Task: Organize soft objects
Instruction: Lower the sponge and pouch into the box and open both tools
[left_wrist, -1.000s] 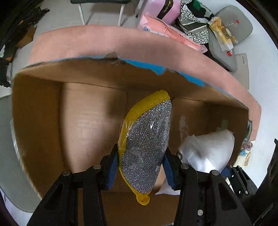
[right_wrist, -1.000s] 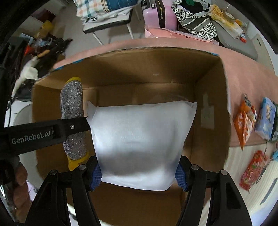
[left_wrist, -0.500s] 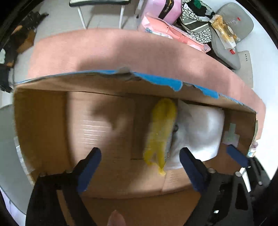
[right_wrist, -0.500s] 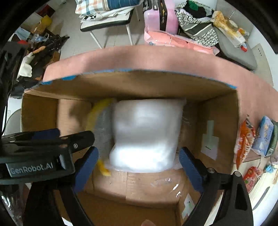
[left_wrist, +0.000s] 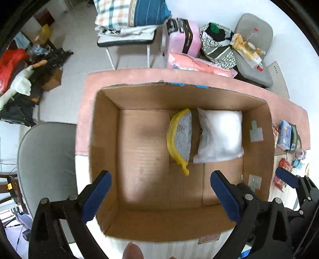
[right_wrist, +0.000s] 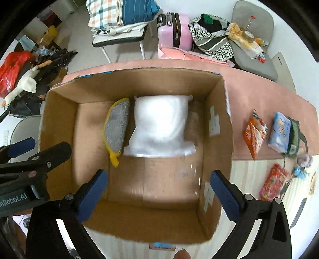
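Observation:
An open cardboard box (left_wrist: 103,139) (right_wrist: 217,119) stands on a pink table. Inside it, toward the far wall, lie a yellow-edged silver scouring pad (left_wrist: 181,135) (right_wrist: 116,129) and, to its right, a white soft pillow (left_wrist: 219,135) (right_wrist: 161,129). My left gripper (left_wrist: 159,195) is open and empty, held above the box's near side. My right gripper (right_wrist: 159,191) is open and empty, also above the near side. The left gripper also shows at the left edge of the right wrist view (right_wrist: 30,157).
Snack packets (right_wrist: 254,133) and a blue pack (right_wrist: 279,129) lie on the table to the right of the box. A grey chair (left_wrist: 45,159) stands left of the box. Beyond the table are a chair with folded bedding (left_wrist: 129,18), a pink suitcase (left_wrist: 183,37) and bags.
Both grippers opened and dropped the scouring pad and the pillow into the box. Both then rose up and back, clear of the box.

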The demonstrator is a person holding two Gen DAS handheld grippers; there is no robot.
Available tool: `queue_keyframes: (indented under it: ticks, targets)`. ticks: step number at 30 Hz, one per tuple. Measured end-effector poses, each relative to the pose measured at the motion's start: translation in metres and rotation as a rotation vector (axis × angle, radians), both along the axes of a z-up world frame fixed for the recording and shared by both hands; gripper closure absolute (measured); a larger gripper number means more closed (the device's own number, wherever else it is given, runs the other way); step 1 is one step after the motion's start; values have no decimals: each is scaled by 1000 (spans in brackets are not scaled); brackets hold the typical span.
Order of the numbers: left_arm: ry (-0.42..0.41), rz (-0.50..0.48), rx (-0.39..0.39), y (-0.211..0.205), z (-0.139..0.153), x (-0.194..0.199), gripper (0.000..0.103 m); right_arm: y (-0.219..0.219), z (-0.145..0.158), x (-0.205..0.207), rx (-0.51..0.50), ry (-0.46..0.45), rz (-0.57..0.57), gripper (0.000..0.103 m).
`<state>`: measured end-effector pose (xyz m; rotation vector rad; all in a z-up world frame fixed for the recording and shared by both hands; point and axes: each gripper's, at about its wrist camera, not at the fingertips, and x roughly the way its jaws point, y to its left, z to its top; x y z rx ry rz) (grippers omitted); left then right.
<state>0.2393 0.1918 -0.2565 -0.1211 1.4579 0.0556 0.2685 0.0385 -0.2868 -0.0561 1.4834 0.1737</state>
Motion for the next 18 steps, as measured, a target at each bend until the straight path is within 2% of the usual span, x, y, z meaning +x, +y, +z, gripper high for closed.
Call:
queue_keyframes:
  ticks: [2,13,18]
  targets:
    - [-26,2,-1,1,10,-19,1,-3,12,-16,7,-24,2,0]
    - [-108,25,7,-8,56,-71,1,-13,80,-87,44,-147,1,0]
    - [-126,38,7,-16,72,-83,1,-22,93,-101,115,-145,-10,0]
